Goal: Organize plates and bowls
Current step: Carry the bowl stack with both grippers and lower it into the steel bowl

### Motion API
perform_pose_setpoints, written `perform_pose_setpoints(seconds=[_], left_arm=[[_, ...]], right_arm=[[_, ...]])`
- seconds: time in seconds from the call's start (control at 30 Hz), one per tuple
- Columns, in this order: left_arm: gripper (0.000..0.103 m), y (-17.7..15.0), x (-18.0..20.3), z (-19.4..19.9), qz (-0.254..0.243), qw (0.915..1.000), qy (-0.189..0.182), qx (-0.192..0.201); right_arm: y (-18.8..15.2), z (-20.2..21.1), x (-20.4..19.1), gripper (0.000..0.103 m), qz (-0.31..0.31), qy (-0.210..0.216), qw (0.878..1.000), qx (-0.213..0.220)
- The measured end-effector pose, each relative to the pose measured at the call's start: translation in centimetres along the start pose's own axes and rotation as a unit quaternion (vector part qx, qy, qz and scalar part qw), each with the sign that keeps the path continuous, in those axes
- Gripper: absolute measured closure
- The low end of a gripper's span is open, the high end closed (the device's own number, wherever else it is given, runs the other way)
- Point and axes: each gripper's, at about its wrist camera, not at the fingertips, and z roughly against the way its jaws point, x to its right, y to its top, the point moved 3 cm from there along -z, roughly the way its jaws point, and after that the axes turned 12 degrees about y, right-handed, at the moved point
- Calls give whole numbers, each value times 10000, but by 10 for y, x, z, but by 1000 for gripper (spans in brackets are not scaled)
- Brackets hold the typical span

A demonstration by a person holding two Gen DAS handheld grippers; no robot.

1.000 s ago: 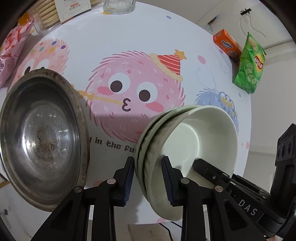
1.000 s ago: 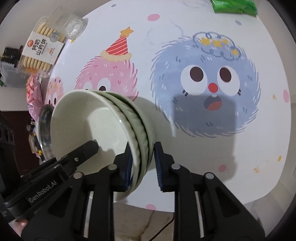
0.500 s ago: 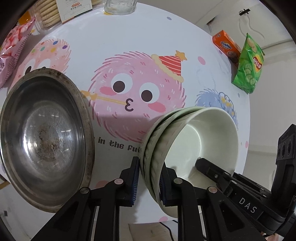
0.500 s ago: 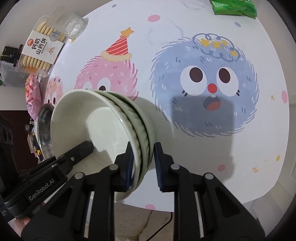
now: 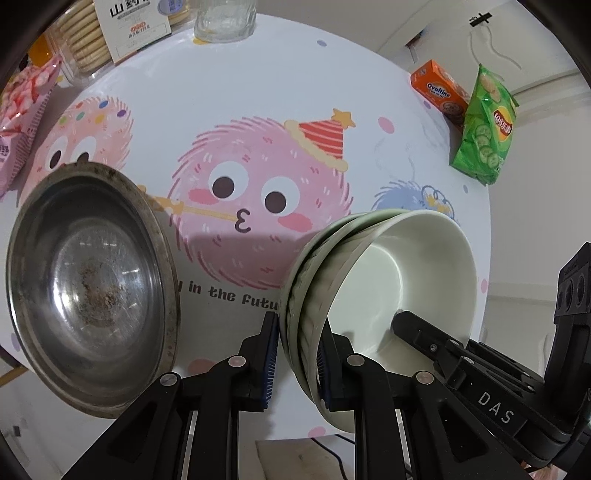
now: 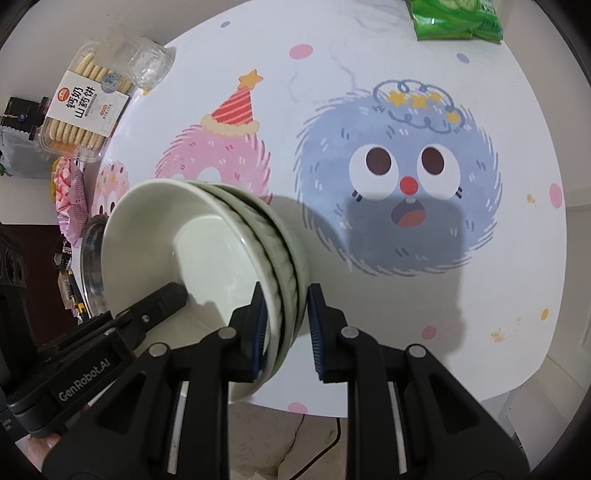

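Observation:
A stack of three pale green bowls [image 5: 388, 273] sits near the table's front edge; it also shows in the right wrist view [image 6: 207, 236]. My left gripper [image 5: 295, 354] is shut on the stack's left rim, one finger outside, one inside. My right gripper [image 6: 283, 325] straddles the stack's right rim, its inner pad against the bowls and a small gap at the outer pad. A large steel bowl [image 5: 88, 280] with brown residue sits to the left of the stack.
The round table [image 5: 258, 92] has a cartoon cloth. At the back are a biscuit box [image 5: 122, 29], a glass jar [image 5: 225, 18], a pink snack bag [image 5: 18, 110], an orange Ovaltine box [image 5: 439, 92] and a green chip bag [image 5: 484, 129].
My left gripper's jaws closed onto the stack's left rim. The right gripper's jaws stayed about the same around the right rim. The stack barely moved.

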Motion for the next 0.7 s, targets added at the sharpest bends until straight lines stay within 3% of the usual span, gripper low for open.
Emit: perform_pose_setpoints(seconds=[0.37,0.7], left_arm=[[85,10,-8,37,140,9996,64,232],[85,16,-41,73,160,9987,80,468]], right_arm=[[16,20,-30,80,339,-12,9994,89],[20,29,-78,80,575,-21,9981,226]])
